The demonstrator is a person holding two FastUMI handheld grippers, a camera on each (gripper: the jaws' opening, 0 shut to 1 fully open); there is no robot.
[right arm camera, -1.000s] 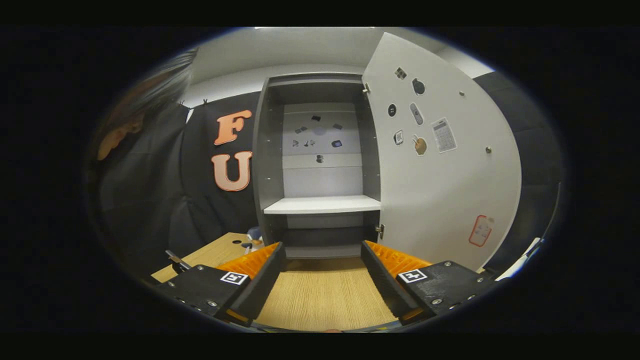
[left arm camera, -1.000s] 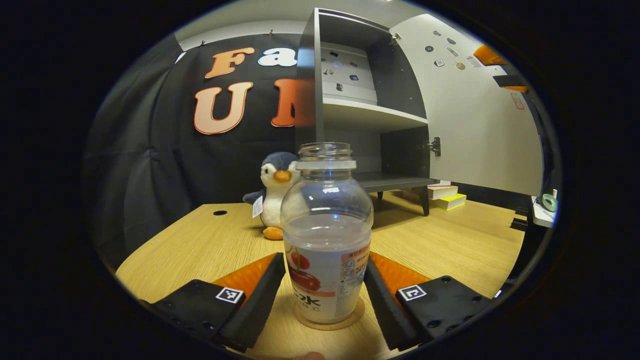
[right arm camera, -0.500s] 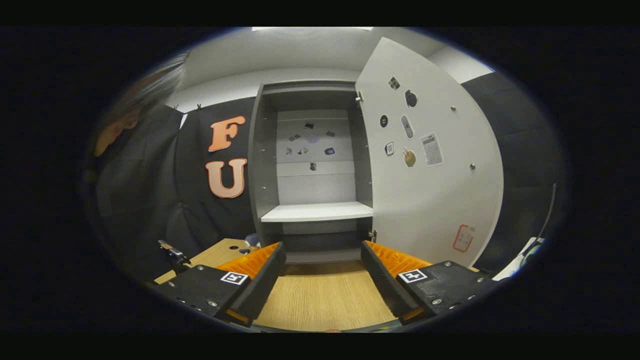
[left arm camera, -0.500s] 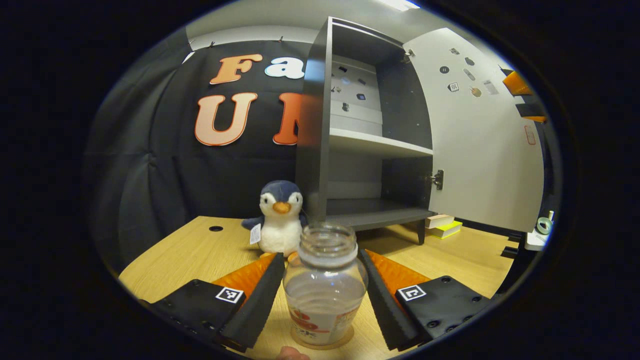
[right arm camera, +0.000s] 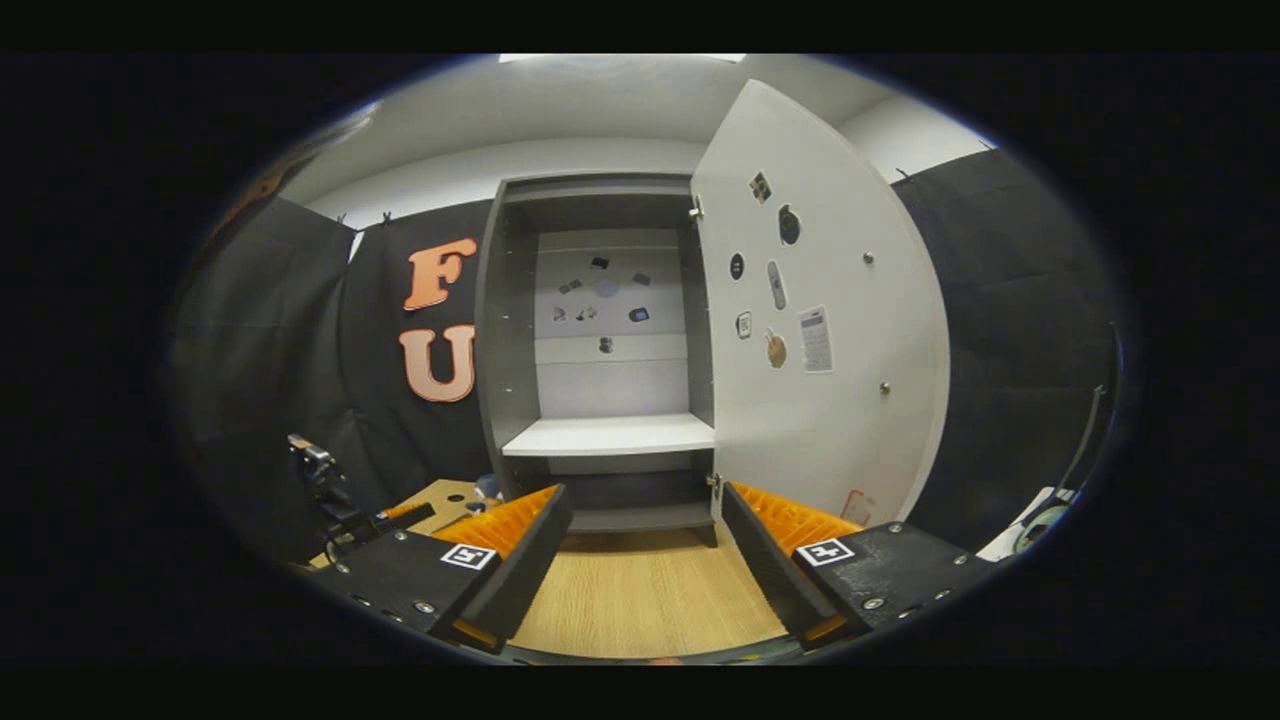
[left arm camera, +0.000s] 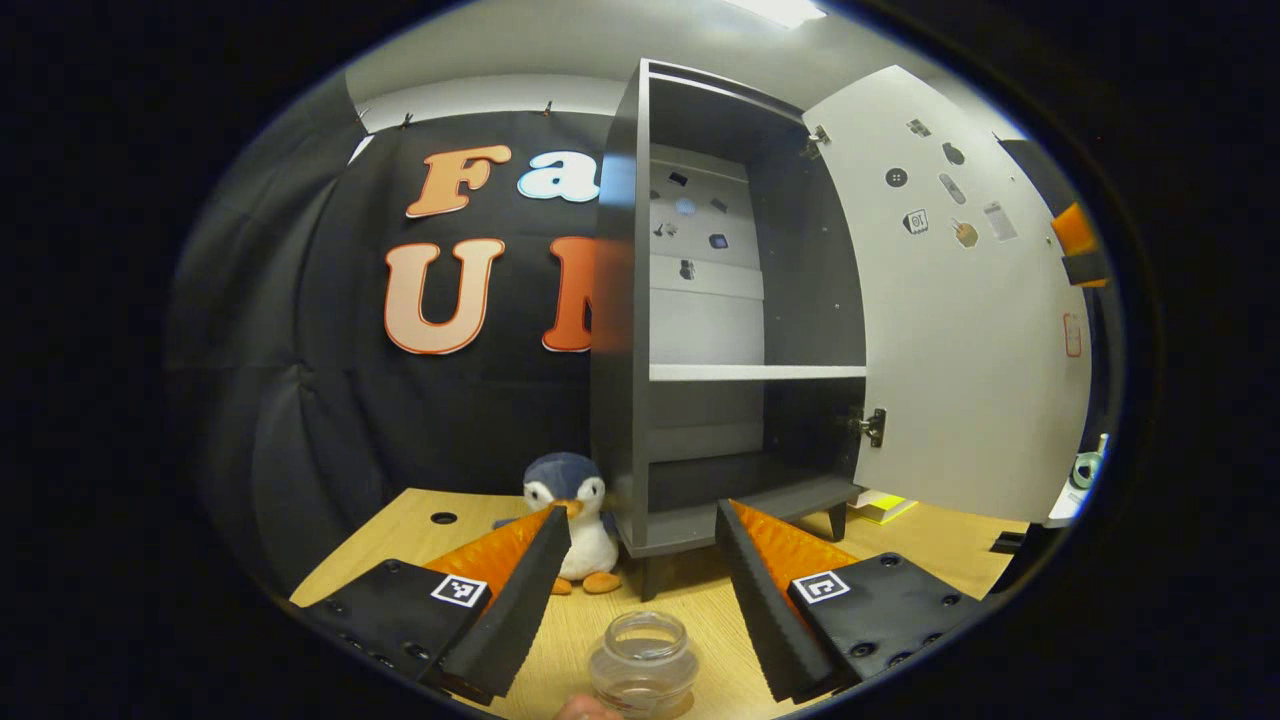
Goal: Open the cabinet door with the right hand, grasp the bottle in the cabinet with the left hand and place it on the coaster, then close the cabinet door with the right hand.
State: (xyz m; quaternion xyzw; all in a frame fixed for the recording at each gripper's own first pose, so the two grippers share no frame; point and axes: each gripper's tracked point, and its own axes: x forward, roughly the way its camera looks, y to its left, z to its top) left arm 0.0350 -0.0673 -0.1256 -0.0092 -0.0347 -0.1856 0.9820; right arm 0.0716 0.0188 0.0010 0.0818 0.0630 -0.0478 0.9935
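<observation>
A clear uncapped bottle (left arm camera: 645, 672) stands on the wooden table (left arm camera: 900, 530) at the bottom of the left gripper view; its base is cut off by the view's lower edge. My left gripper (left arm camera: 640, 512) is open above and behind the bottle, apart from it. The grey cabinet (left arm camera: 700, 400) stands behind with bare shelves, and its white door (left arm camera: 960, 330) is swung wide to the right. In the right gripper view my right gripper (right arm camera: 645, 490) is open and holds nothing. It faces the cabinet (right arm camera: 610, 440) and its door (right arm camera: 820, 380) from a distance.
A plush penguin (left arm camera: 575, 535) sits by the cabinet's left foot. Yellow and white books (left arm camera: 880, 508) lie under the open door. A tape roll (left arm camera: 1085, 468) rests at the far right. The left gripper's body (right arm camera: 330, 490) appears at the left of the right gripper view.
My left gripper has lifted up and away from the bottle, which has dropped to the bottom of its view. The right gripper has shifted slightly; the door stays open.
</observation>
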